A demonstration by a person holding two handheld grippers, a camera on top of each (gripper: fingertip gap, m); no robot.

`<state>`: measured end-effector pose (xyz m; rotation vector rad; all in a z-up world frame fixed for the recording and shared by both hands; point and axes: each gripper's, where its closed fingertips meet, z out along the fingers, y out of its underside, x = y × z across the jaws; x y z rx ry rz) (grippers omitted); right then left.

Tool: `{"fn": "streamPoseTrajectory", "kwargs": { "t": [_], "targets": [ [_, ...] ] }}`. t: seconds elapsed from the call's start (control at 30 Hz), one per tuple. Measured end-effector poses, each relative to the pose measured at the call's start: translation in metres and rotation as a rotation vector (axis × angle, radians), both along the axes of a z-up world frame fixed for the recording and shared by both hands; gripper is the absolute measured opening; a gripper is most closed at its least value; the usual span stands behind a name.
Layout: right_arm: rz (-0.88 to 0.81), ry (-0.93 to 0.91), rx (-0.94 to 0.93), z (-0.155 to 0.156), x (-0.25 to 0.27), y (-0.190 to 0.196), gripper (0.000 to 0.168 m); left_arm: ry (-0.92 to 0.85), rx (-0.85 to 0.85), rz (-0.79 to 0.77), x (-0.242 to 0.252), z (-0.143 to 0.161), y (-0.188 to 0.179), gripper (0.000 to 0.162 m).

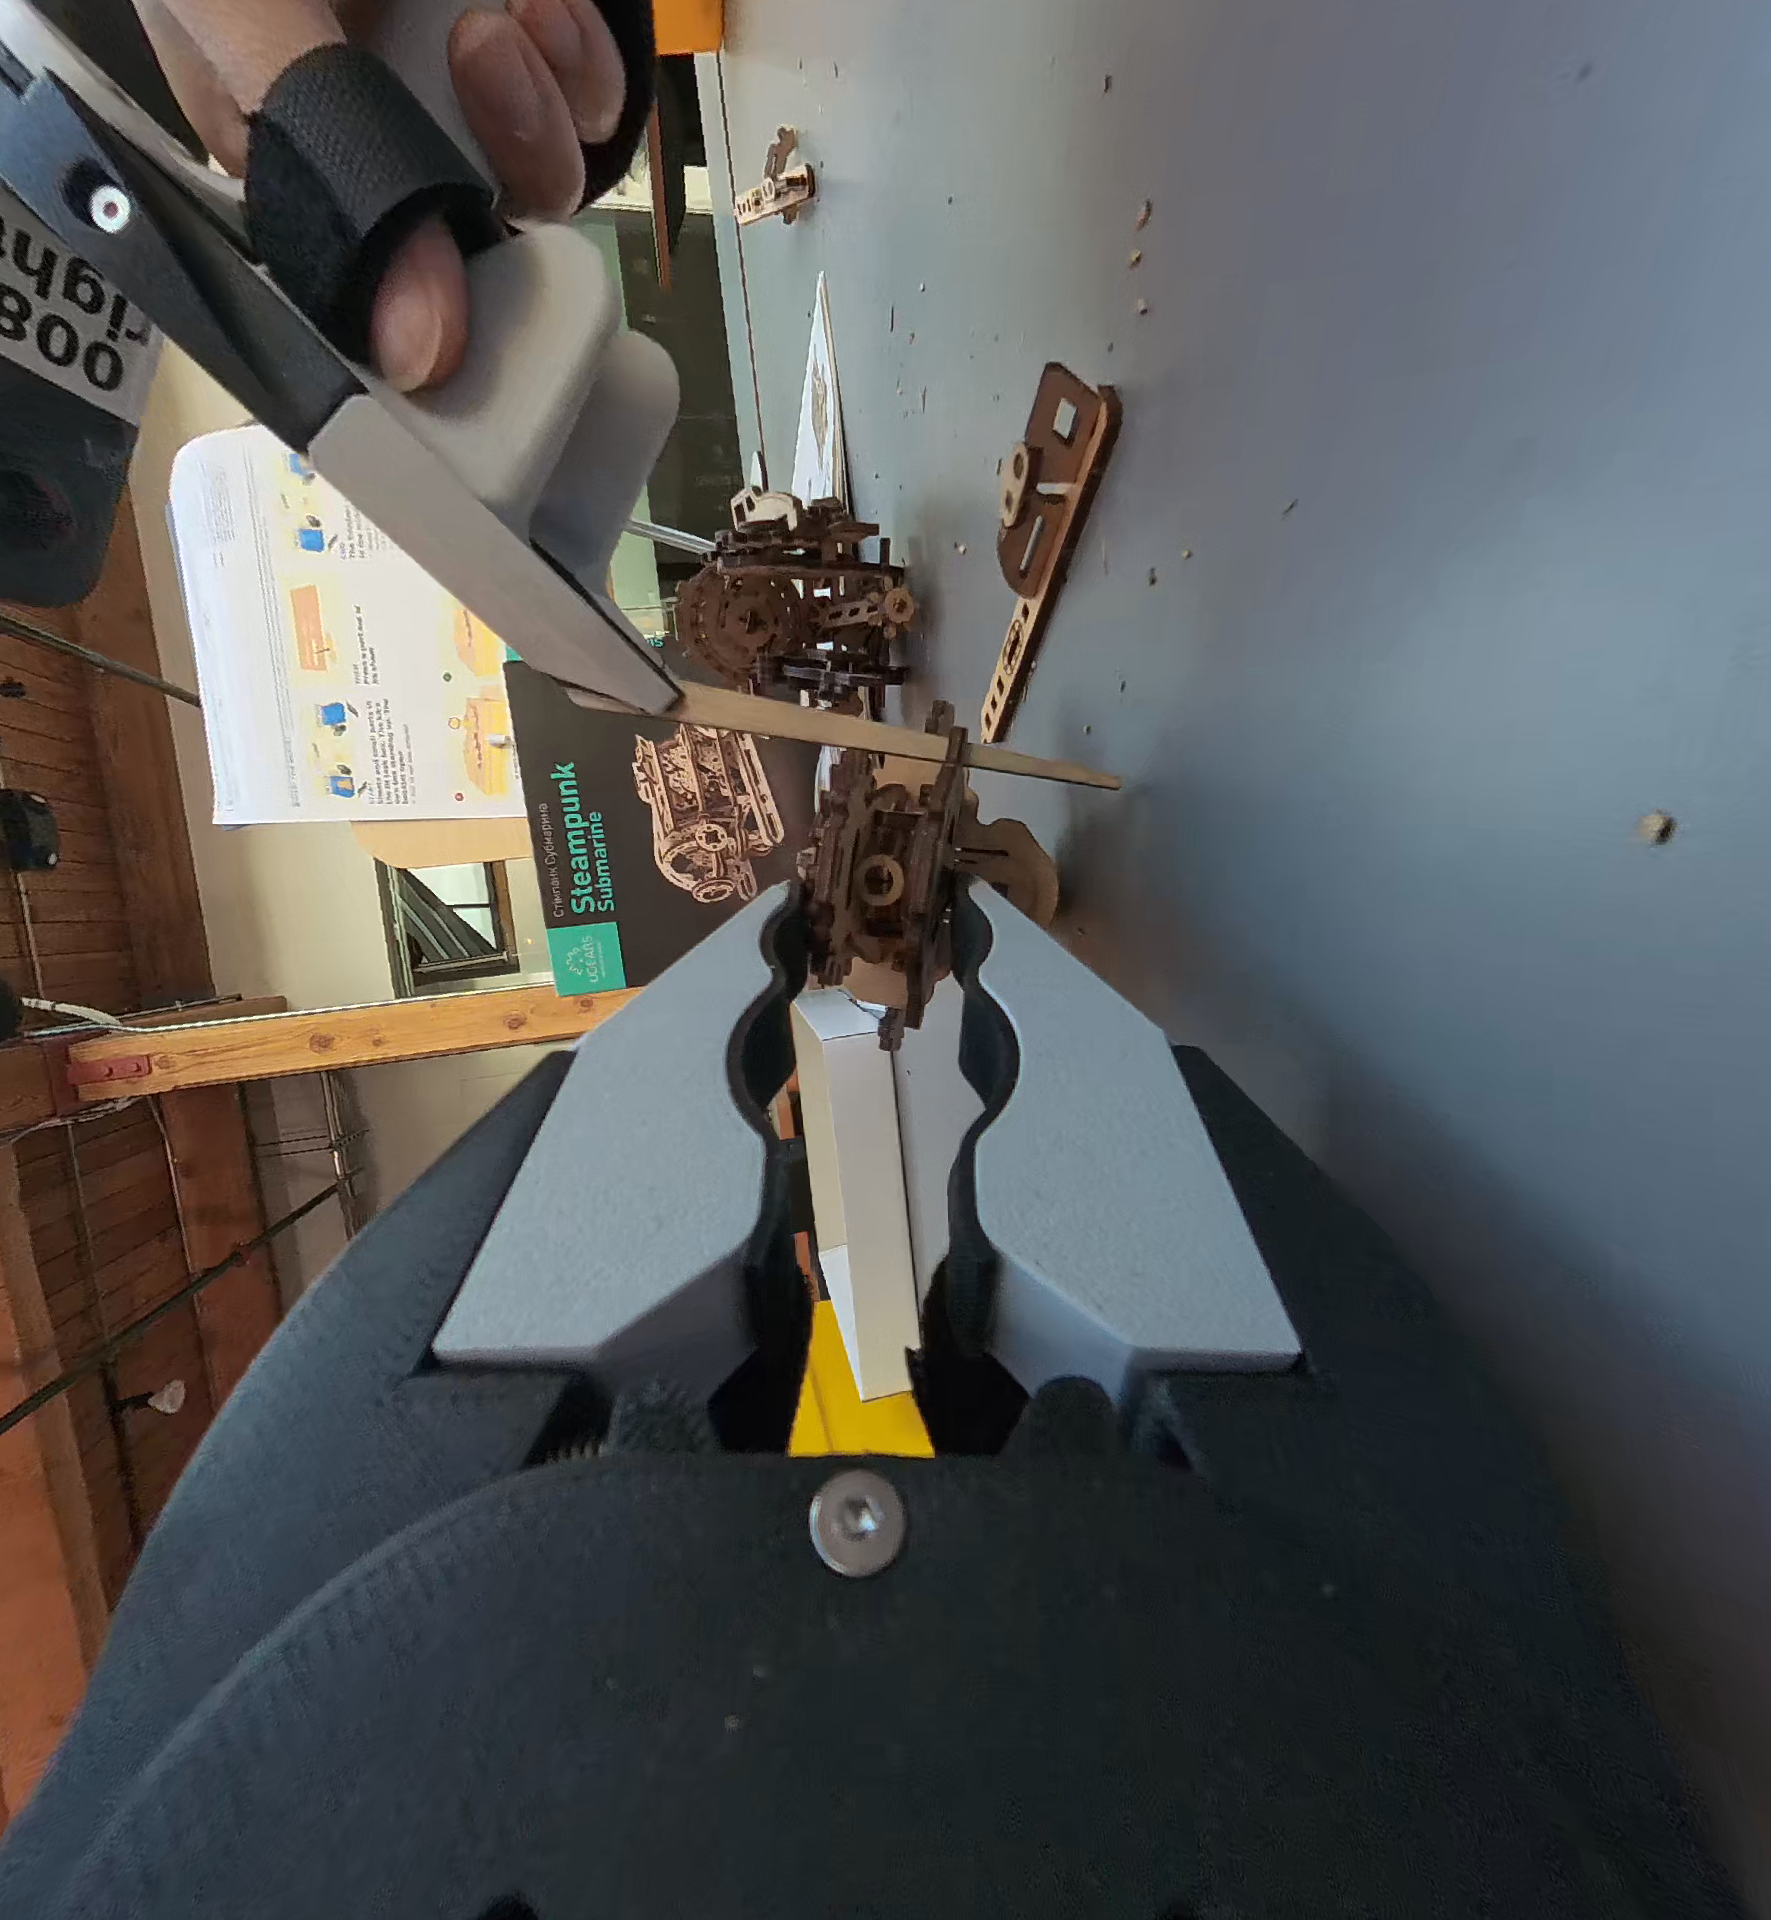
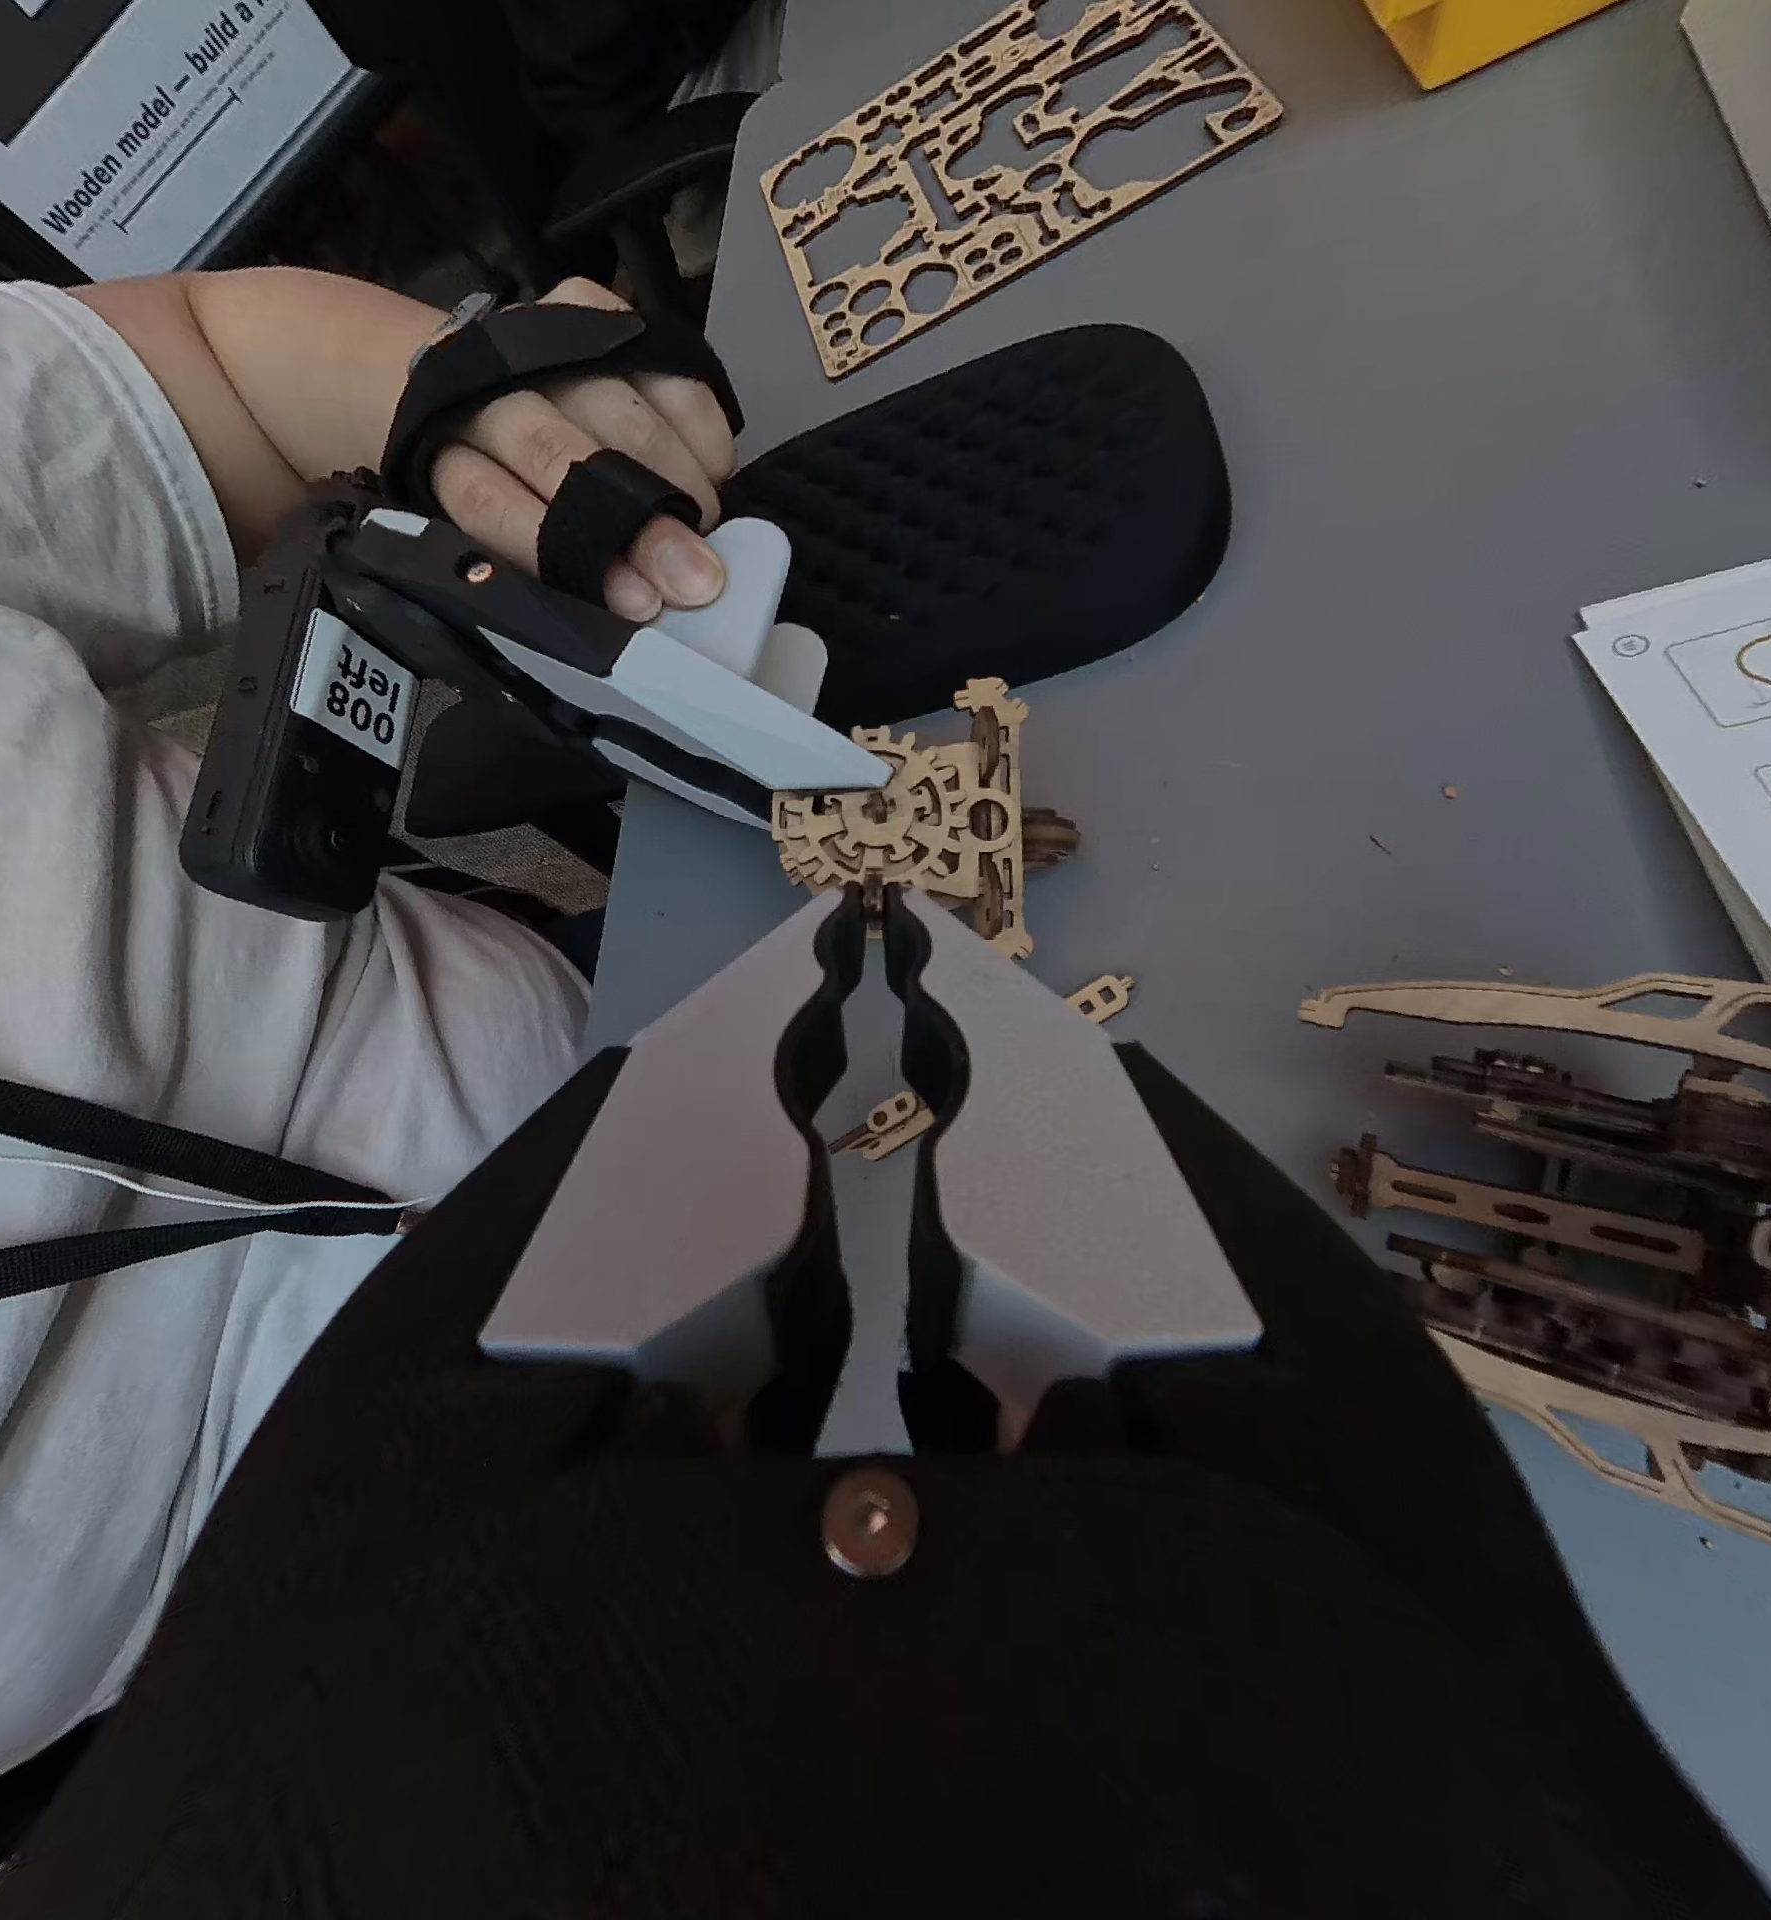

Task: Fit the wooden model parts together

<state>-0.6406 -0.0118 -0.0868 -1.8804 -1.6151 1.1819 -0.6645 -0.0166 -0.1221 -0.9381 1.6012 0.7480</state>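
My left gripper (image 1: 876, 920) is shut on a small wooden gear assembly (image 1: 876, 873) and holds it just above the grey table (image 1: 1432, 727). My right gripper (image 2: 873, 906) is shut on a thin wooden stick (image 1: 860, 732). The stick passes through the top of the assembly, and its tip sticks out the far side. In the right wrist view the left gripper (image 2: 855, 774) grips the gear assembly (image 2: 902, 826) from the left, and the stick (image 2: 874, 883) shows end-on between my fingertips. In the left wrist view the right gripper (image 1: 642, 681) comes in from the upper left.
A larger dark wooden model (image 2: 1639, 1226) lies at the right, also seen in the left wrist view (image 1: 798, 603). A black pad (image 2: 985, 520), a punched-out wooden sheet (image 2: 1016, 166), instruction pages (image 2: 1743, 779) and small loose parts (image 2: 1099, 997) lie around. A flat wooden piece (image 1: 1052, 499) lies beyond the model. Spacing between my two grippers at the tips: around 5 centimetres. Between my left fingertips and the flat wooden piece (image 1: 1052, 499) there is roughly 7 centimetres.
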Motion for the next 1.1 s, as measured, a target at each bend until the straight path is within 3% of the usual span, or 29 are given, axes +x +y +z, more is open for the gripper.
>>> {"fn": "streamPoseTrajectory", "kwargs": {
  "t": [0.23, 0.57, 0.73, 0.9, 1.1],
  "targets": [
    [-0.035, 0.105, -0.022, 0.008, -0.001, 0.001, 0.002, -0.055, -0.042, 0.012, 0.001, 0.004, 0.0, 0.025],
    [-0.072, 0.1, -0.035, 0.007, 0.001, 0.002, 0.001, -0.014, -0.031, -0.003, 0.003, 0.001, -0.002, 0.024],
    [0.063, 0.082, 0.241, 0.007, 0.001, -0.009, 0.002, 0.002, -0.066, -0.018, 0.004, -0.002, -0.006, 0.023],
    [-0.04, 0.082, 0.046, 0.01, 0.001, -0.002, 0.001, 0.014, -0.052, -0.015, 0.0, 0.001, -0.005, 0.022],
    [-0.014, 0.069, 0.128, 0.01, -0.005, -0.004, 0.002, -0.013, -0.089, 0.001, 0.001, -0.003, -0.004, 0.022]
  ]
}}
